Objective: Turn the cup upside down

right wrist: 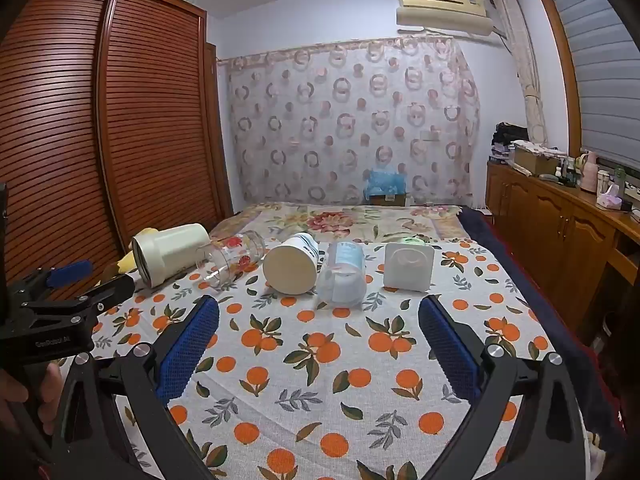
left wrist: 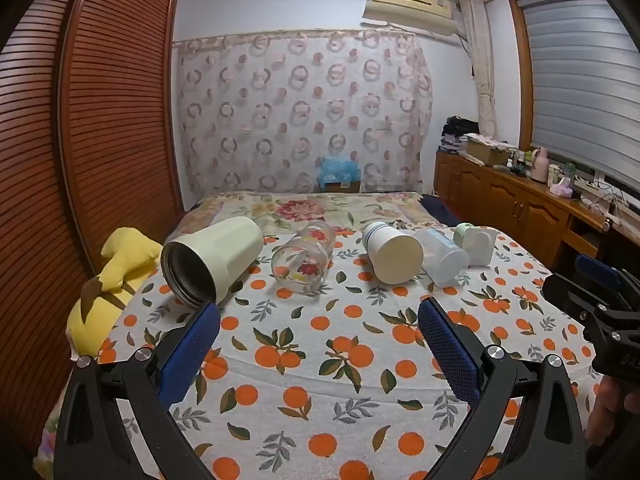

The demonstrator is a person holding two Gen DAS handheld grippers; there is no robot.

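Observation:
Several cups lie on their sides in a row on the orange-print cloth (left wrist: 320, 360). From left: a cream steel-lined tumbler (left wrist: 212, 264) (right wrist: 168, 254), a clear floral glass (left wrist: 304, 258) (right wrist: 234, 256), a white cup with its base toward me (left wrist: 394, 252) (right wrist: 292, 264), a translucent plastic cup (left wrist: 442, 256) (right wrist: 344, 272), and a white square cup (left wrist: 478, 246) (right wrist: 408, 266). My left gripper (left wrist: 318, 320) is open and empty, short of the glass. My right gripper (right wrist: 318, 316) is open and empty, short of the plastic cup.
A yellow plush toy (left wrist: 112, 280) lies at the bed's left edge beside a wooden wardrobe (left wrist: 100, 120). A wooden sideboard (right wrist: 560, 224) with clutter runs along the right wall. The other gripper shows at each view's edge: the right one (left wrist: 600, 304), the left one (right wrist: 60, 292).

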